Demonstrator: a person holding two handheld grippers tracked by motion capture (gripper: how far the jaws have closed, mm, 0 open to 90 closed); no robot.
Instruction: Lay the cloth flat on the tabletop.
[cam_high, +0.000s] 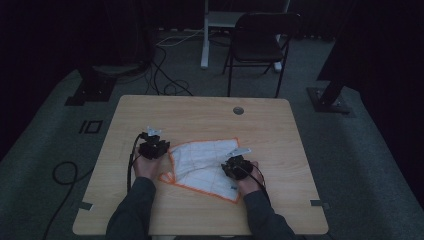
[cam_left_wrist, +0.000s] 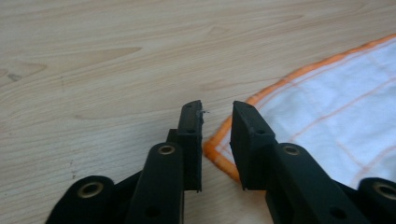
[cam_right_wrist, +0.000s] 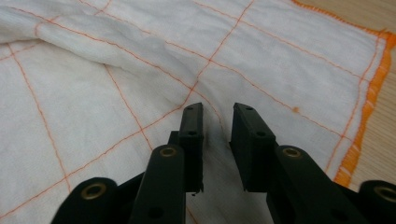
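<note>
Hovering grippers (cam_high: 154, 148) over cloth (cam_high: 200, 165)

Readable text: none is showing on any surface.
Labels, brands, numbers, signs: none is appearing legibly in these views.

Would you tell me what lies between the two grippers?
In the high view, the cloth spans the stretch between the left gripper and the right gripper.

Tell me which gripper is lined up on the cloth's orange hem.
The left gripper: its open jaws straddle a hemmed corner of the cloth. The right gripper hovers open over the white middle.
</note>
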